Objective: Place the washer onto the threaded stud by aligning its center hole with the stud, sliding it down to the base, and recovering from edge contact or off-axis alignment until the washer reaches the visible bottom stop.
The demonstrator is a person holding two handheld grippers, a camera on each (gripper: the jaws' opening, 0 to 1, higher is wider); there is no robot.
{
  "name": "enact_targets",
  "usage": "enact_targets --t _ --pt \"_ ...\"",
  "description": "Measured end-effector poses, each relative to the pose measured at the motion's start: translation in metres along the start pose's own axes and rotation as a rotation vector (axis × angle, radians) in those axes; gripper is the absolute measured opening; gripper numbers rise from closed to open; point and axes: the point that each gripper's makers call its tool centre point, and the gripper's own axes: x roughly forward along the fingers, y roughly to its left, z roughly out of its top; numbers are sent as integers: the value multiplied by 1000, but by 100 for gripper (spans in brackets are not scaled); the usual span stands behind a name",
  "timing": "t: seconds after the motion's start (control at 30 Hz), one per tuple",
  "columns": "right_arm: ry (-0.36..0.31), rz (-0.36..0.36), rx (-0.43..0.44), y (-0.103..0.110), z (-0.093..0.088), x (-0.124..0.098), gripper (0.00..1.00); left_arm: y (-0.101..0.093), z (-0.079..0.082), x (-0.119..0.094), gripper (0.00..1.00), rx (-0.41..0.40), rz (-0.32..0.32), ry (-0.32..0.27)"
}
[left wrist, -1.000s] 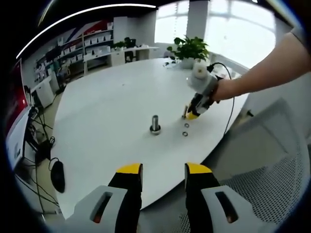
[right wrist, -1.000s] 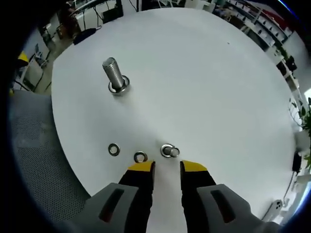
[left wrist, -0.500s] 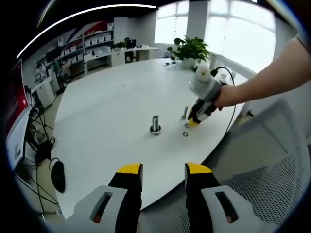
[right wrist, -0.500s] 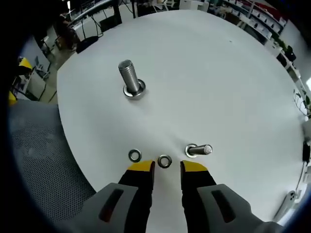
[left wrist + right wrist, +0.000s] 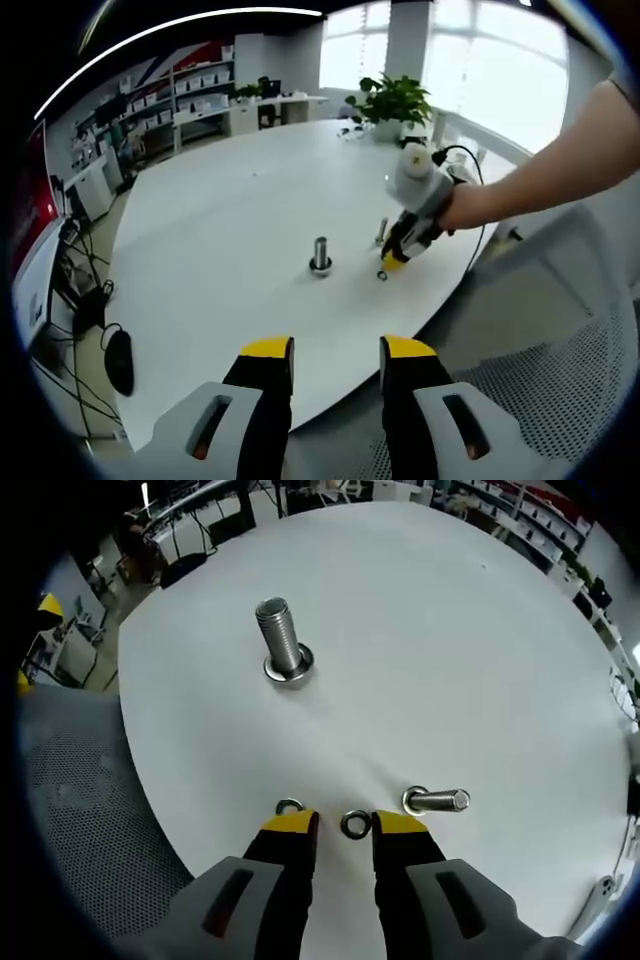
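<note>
R gripper (image 5: 345, 822) jaws apart w/ washer (image 5: 355, 825) between tips, nothing gripped, near side of upright stud (image 5: 283, 643) on table (image 5: 480, 660); L gripper (image 5: 338, 349) jaws apart, off table edge

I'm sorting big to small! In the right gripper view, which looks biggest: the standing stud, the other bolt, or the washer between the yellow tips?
1. Standing stud
2. Other bolt, though it's nearer the camera, so its true size is unsure
3. Washer, clearly smallest
</note>
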Motion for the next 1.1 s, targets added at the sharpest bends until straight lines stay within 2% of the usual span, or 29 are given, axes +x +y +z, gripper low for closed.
enact_targets --t 0.1,0.4,0.6,0.7,0.87,0.93,0.97,1.03,1.1 --pt "-1 3 -31 1 0 0 23 0 -1 0 33 -1 1 2" --pt "-15 2 -49 4 -6 -3 19 0 0 0 32 -2 -4 1" --pt "-29 32 -35 6 -8 -4 22 -2 -1 0 32 3 -12 4" --pt "-15 22 -80 4 -8 -2 21 -2 -1 1 32 3 -13 3" --pt "-15 32 -95 5 -7 -4 20 -1 -1 0 32 0 -7 2" --pt "3 39 -116 4 -7 -3 18 -1 -1 0 32 -1 -6 3" --pt "46 35 -143 2 -10 -4 17 -1 0 0 32 -3 -4 1" --pt "64 45 -205 5 -9 -4 17 -1 0 -1 32 -2 -4 -1" --pt "63 52 -184 5 -9 -4 17 -1 -2 0 32 2 -5 7"
